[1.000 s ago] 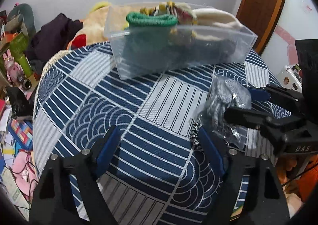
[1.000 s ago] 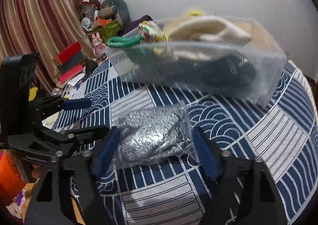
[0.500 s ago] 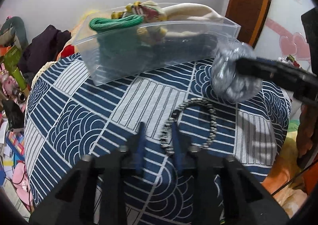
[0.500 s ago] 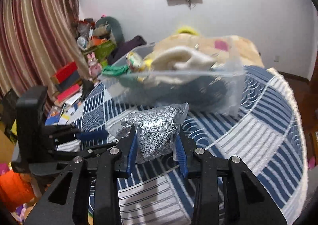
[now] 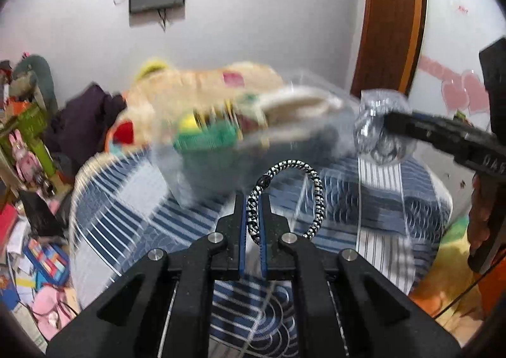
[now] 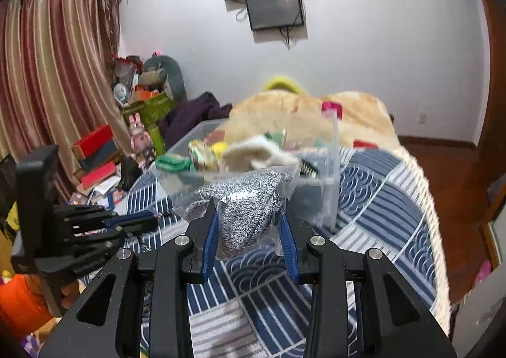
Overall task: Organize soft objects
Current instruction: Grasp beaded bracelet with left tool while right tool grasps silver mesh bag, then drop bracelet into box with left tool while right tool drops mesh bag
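My left gripper (image 5: 253,200) is shut on a black-and-white braided cord loop (image 5: 311,187) and holds it above the table. My right gripper (image 6: 249,219) is shut on a clear bag of grey knit fabric (image 6: 249,200), lifted off the table; the bag also shows in the left wrist view (image 5: 379,124). A clear plastic bin (image 6: 332,181) stands on the blue patterned tablecloth (image 6: 379,200), holding soft items: a green cord bundle (image 5: 205,138), a cream cloth (image 6: 259,152) and dark fabric. The bin is blurred in the left wrist view (image 5: 253,149).
A bed with a tan plush blanket (image 6: 316,111) lies behind the table. Boxes, toys and books clutter the floor at the left (image 6: 101,152). A wooden door (image 5: 389,26) stands at the right. The left gripper (image 6: 132,222) shows low left in the right wrist view.
Both grippers have risen from the table with their loads. The left gripper has lifted the braided cord loop off the cloth. The right gripper has carried the bagged knit closer to the bin.
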Motion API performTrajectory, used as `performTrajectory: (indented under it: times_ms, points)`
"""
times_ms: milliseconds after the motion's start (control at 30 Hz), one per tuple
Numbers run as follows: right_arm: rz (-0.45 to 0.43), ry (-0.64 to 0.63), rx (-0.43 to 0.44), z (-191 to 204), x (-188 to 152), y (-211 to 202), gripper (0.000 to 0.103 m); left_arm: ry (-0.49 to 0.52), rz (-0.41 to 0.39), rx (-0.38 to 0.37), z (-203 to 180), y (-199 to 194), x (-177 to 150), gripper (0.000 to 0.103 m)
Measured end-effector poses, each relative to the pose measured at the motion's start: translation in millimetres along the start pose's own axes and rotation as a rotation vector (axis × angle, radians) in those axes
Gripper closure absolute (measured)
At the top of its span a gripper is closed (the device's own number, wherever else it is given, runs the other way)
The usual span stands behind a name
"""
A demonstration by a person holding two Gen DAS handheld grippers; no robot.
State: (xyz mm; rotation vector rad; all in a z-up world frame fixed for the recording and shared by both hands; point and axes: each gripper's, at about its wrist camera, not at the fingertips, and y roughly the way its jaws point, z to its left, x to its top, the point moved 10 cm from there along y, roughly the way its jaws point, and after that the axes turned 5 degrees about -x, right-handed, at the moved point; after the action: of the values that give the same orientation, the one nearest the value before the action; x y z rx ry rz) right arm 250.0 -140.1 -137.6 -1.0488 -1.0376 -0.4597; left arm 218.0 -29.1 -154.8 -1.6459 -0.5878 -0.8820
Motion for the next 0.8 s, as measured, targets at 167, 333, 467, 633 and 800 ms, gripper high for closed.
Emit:
performTrajectory:
  times_ms: [167, 333, 467, 633, 800]
  points:
    - [-0.065, -0.004, -0.026, -1, 24, -1, 0.071, -0.007, -0.097, 0.015, 12, -15, 44, 0.097]
    - [-0.102, -0.005, -0.036, 1, 44, 10, 0.071, -0.026, -0.151, 0.048, 25, -12, 74, 0.097]
    - [-0.091, -0.004, -0.045, 3, 52, 31, 0.071, -0.053, -0.157, 0.070, 38, 4, 87, 0.097]
    - [-0.031, -0.011, -0.065, 6, 43, 63, 0.071, -0.081, -0.111, 0.085, 50, 32, 84, 0.097]
    - [0.032, -0.013, -0.073, 5, 28, 84, 0.071, -0.115, -0.045, 0.081, 59, 60, 72, 0.097]
